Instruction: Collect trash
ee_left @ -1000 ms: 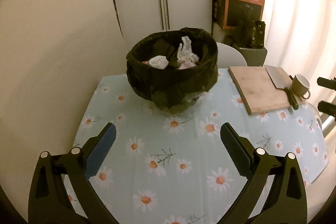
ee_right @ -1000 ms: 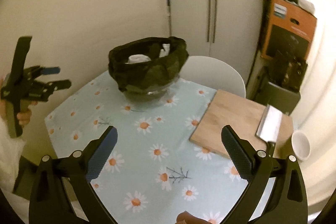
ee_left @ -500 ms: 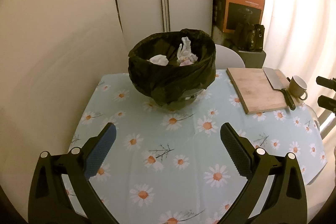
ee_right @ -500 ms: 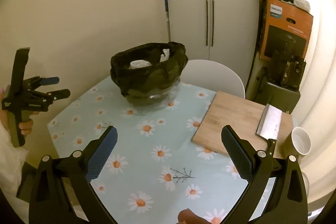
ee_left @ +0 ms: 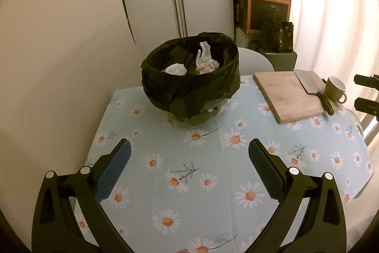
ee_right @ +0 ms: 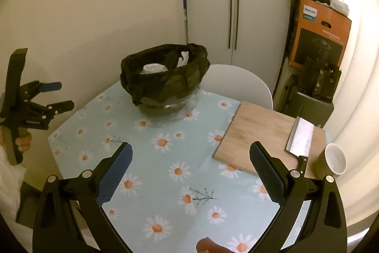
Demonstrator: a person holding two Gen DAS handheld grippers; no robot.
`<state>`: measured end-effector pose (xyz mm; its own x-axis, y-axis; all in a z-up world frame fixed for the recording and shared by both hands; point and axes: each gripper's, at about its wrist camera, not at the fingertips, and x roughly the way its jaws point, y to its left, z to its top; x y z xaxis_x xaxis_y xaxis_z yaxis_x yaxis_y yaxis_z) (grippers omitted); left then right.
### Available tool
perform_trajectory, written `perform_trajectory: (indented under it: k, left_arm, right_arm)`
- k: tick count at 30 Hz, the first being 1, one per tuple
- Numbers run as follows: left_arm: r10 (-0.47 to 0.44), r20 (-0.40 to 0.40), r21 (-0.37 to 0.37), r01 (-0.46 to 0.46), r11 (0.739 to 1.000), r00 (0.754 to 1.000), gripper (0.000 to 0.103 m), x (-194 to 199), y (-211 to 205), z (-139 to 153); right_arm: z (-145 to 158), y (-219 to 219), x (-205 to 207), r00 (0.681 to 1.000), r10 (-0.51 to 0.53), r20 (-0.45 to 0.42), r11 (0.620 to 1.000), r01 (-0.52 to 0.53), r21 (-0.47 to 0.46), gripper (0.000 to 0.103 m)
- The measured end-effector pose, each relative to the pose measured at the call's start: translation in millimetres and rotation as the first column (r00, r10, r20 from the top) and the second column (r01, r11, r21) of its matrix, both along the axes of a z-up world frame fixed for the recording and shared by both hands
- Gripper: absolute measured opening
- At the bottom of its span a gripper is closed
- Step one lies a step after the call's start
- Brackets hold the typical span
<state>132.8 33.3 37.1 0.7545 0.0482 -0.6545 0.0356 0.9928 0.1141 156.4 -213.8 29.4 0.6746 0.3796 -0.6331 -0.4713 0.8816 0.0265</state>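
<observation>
The table (ee_left: 213,181) fills both views, daisy cloth spread across it, and the bin (ee_left: 189,91) stands at its far side, black bag folded over the rim, clear bowl showing underneath. Right of the bin lies the board (ee_left: 289,96), a cleaver (ee_left: 310,84) resting on its right edge, and the cup (ee_left: 335,88) sits just beside the cleaver's handle. Inside the bin: white crumpled tissues (ee_left: 203,62), the trash, all in the bag. Left gripper (ee_left: 189,165) hangs over the near part of the table, released, jaws wide, nothing between them. Right gripper (ee_right: 190,166) likewise, spread wide and empty, nearer the board than the bin.
</observation>
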Motion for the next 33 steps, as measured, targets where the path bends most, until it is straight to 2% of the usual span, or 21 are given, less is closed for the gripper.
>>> perform_trajectory:
  k: [5, 12, 16, 33]
  left_arm:
    - [-0.005, 0.001, -0.023, 0.005, 1.000, 1.000, 0.097, 4.0, 2.2, 0.8]
    - [-0.004, 0.007, -0.043, 0.005, 0.999, 1.000, 0.097, 5.9, 1.1, -3.1]
    - [-0.012, 0.003, -0.062, 0.012, 0.998, 1.000, 0.097, 5.4, 0.3, -4.9]
    - [0.008, -0.007, -0.054, -0.008, 0.999, 1.000, 0.097, -0.7, 0.1, -10.5]
  right_arm:
    - [1.4, -1.2, 0.2, 1.000, -0.015, 0.000, 1.000, 0.015, 0.013, 0.095]
    - [5.4, -10.4, 0.7, 0.999, -0.030, -0.018, 0.996, 0.032, 0.085, 0.095]
    - [5.6, -10.7, 0.3, 0.999, -0.045, -0.018, 0.996, 0.046, 0.074, 0.095]
    - [5.8, -8.8, -8.9, 0.999, -0.025, -0.027, 0.996, 0.027, 0.085, 0.095]
